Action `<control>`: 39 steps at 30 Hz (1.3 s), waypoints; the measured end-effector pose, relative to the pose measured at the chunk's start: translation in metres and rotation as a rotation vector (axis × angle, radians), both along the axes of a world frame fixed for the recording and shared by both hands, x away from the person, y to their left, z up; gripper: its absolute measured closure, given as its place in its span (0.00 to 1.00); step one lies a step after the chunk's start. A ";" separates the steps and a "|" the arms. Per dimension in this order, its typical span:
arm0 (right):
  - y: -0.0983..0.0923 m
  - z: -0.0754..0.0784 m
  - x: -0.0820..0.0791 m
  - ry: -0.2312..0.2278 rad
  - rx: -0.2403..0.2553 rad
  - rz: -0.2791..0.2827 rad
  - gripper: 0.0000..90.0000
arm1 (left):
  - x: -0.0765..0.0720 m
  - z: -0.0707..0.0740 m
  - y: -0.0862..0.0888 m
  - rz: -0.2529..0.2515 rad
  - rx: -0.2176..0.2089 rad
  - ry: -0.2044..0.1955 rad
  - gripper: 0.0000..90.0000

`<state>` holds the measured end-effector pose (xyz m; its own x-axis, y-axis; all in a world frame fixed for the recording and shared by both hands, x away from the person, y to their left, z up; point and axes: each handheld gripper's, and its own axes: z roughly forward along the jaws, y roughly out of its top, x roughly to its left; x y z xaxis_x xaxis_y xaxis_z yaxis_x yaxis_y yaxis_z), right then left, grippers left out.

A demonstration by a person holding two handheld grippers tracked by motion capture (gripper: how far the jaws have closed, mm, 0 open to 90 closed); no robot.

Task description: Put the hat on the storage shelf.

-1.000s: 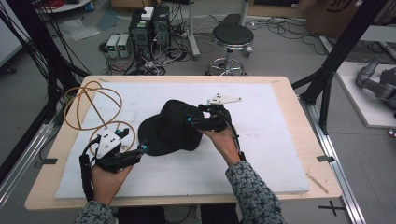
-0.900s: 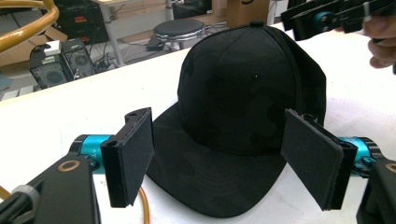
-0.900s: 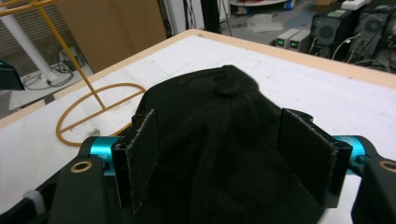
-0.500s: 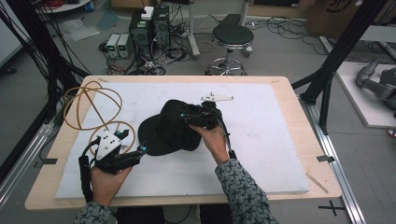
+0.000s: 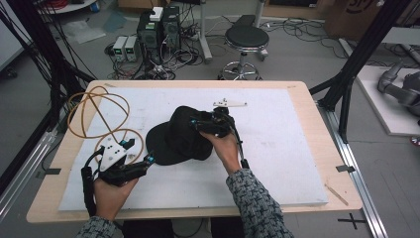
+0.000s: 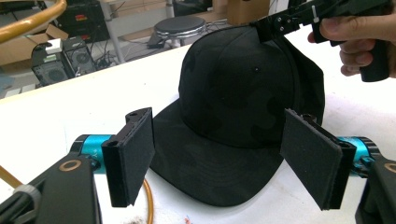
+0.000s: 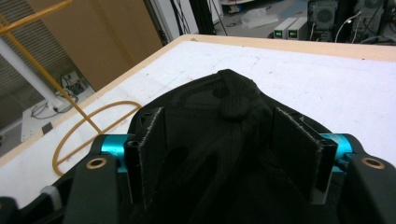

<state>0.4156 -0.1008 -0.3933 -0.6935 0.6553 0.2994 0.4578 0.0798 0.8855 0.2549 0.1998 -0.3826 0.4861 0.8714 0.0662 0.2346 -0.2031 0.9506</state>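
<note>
Cap (image 5: 181, 136) sits on the worktop (image 5: 277, 163); right gripper (image 5: 198, 123) jaws straddle its crown, just opening slightly, not clamped. Left gripper (image 5: 147, 161) jaws apart near the brim. Next: squeeze firmly.

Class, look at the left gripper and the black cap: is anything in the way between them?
Nothing visible. The left gripper has its fingers open, aimed at the cap brim; bare white mat lies between. The right gripper sits at the crown.

Lab: computers (image 5: 158, 29), floor cables (image 5: 307, 29)

Left claw (image 5: 148, 159) gapes wide near the table; right claw (image 5: 197, 124), part-open, just reopened slightly.
</note>
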 end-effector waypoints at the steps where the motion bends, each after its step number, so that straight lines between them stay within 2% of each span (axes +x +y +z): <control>1: 0.000 0.000 0.000 0.000 0.000 0.000 0.42 | 0.000 0.000 0.000 0.000 0.000 0.000 0.30; 2: -0.003 0.000 -0.003 -0.019 -0.007 0.005 0.45 | 0.000 0.000 0.001 0.003 0.000 -0.002 0.30; 5: -0.004 -0.001 -0.002 -0.015 -0.003 0.011 0.47 | 0.001 0.000 0.001 0.004 0.000 0.003 0.30; 8: -0.005 -0.002 -0.001 0.006 0.027 0.025 0.49 | 0.000 0.000 0.000 0.001 0.004 -0.001 0.30; 11: -0.007 -0.001 -0.003 -0.001 0.036 0.031 0.49 | -0.001 0.000 0.001 0.000 0.008 -0.001 0.30; 15: -0.014 -0.001 -0.009 -0.038 0.006 0.035 0.52 | 0.000 0.000 0.001 0.002 0.003 0.000 0.30; 19: -0.019 -0.002 -0.012 -0.047 0.002 0.033 0.55 | 0.000 0.000 -0.001 -0.002 0.008 0.000 0.30; 24: -0.020 -0.001 -0.017 -0.068 -0.032 0.040 0.58 | 0.000 0.000 -0.004 -0.005 0.009 -0.002 0.30; 26: -0.016 -0.003 -0.019 -0.078 -0.085 0.060 0.60 | 0.000 0.000 -0.004 -0.005 0.010 0.001 0.30; 32: -0.015 -0.005 -0.017 -0.066 -0.097 0.055 0.60 | -0.001 0.001 -0.004 -0.003 0.013 -0.001 0.30; 34: -0.013 -0.006 -0.016 -0.075 -0.098 0.072 0.73 | -0.001 0.001 -0.003 -0.002 0.012 -0.001 0.30; 35: -0.013 -0.006 -0.016 -0.075 -0.098 0.072 0.73 | -0.001 0.001 -0.003 -0.002 0.012 0.000 0.30; 37: -0.011 -0.004 -0.019 -0.103 -0.114 0.090 0.84 | -0.001 0.001 -0.003 0.000 0.013 0.002 0.30; 38: -0.008 -0.003 -0.021 -0.133 -0.144 0.102 0.92 | -0.001 0.000 -0.003 0.000 0.013 0.002 0.30; 39: -0.008 -0.003 -0.021 -0.133 -0.144 0.102 0.92 | -0.001 0.000 -0.003 0.000 0.013 0.002 0.30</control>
<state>0.3944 -0.1093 -0.3960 -0.7854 0.6093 0.1089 0.3204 0.2497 0.9138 0.2536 0.1970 -0.3825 0.4859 0.8706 0.0767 0.2369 -0.2157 0.9473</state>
